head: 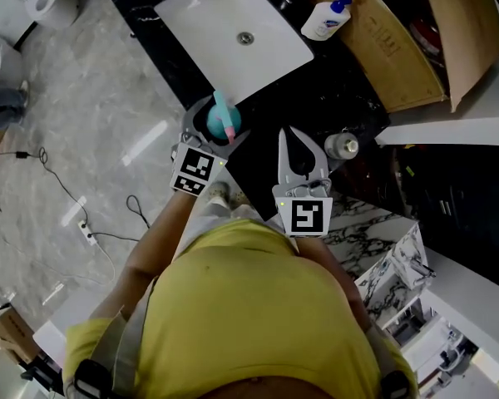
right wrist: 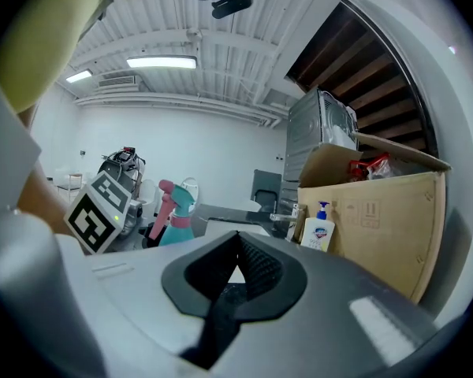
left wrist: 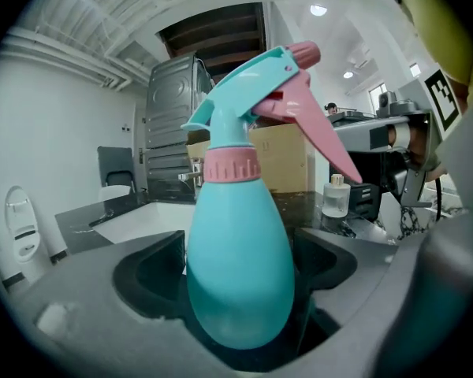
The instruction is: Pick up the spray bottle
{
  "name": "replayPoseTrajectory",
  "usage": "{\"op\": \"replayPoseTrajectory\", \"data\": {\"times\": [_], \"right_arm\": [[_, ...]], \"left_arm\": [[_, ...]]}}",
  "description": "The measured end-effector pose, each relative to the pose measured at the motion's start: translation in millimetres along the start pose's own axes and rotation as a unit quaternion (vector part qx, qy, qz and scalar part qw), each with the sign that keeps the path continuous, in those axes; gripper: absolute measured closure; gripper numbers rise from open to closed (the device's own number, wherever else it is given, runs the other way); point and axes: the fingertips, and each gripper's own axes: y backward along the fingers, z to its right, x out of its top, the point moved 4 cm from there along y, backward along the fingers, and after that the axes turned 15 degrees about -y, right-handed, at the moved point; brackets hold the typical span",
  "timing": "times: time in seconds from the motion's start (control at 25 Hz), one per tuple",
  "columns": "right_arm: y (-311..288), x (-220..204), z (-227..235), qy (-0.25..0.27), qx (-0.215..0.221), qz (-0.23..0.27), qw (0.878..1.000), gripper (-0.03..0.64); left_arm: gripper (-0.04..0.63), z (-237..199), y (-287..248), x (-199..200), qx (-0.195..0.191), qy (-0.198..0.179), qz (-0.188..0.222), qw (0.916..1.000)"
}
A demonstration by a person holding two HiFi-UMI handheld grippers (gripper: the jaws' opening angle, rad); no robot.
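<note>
The spray bottle (head: 223, 121) has a teal body, a pink collar and a pink trigger; it stands upright on the black counter (head: 333, 90) near its edge, just below the sink. It fills the left gripper view (left wrist: 240, 274), trigger pointing right. My left gripper (head: 219, 135) is open with its jaws on either side of the bottle's belly; small gaps show at both pads. My right gripper (head: 293, 144) is shut and empty, over the counter to the right of the bottle. The right gripper view shows the bottle (right wrist: 176, 220) off to the left of the shut jaws (right wrist: 238, 242).
A white sink basin (head: 208, 19) lies beyond the bottle. A white pump soap bottle (head: 326, 19) and an open cardboard box (head: 395, 52) stand at the back right. A small glass bottle (head: 342, 146) sits right of my right gripper. Cables (head: 62, 194) trail on the floor.
</note>
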Motion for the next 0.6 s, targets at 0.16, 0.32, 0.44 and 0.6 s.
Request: {"op": "replayPoseTrajectory", "data": {"times": [0.16,0.32,0.44,0.6], "right_arm": [[0,-2,3,0.001,-0.006,-0.009,1.000,0.617],[3,-2,4,0.000,-0.009,-0.002,1.000,0.617],[5,-1,2,-0.002,-0.010,-0.003,1.000,0.617],[9,4,-2,-0.001,-0.008,0.007,1.000,0.617]], "left_arm": [[0.201,-1,-4,-2,-0.017,-0.002,0.006,0.9998],[0.206,1,-3,4,-0.021,-0.007,0.012,0.9997],[0.207,1,2,17,-0.027,-0.005,0.023,0.9994],[0.207,-1,14,42,-0.035,0.007,0.040,0.9986]]}}
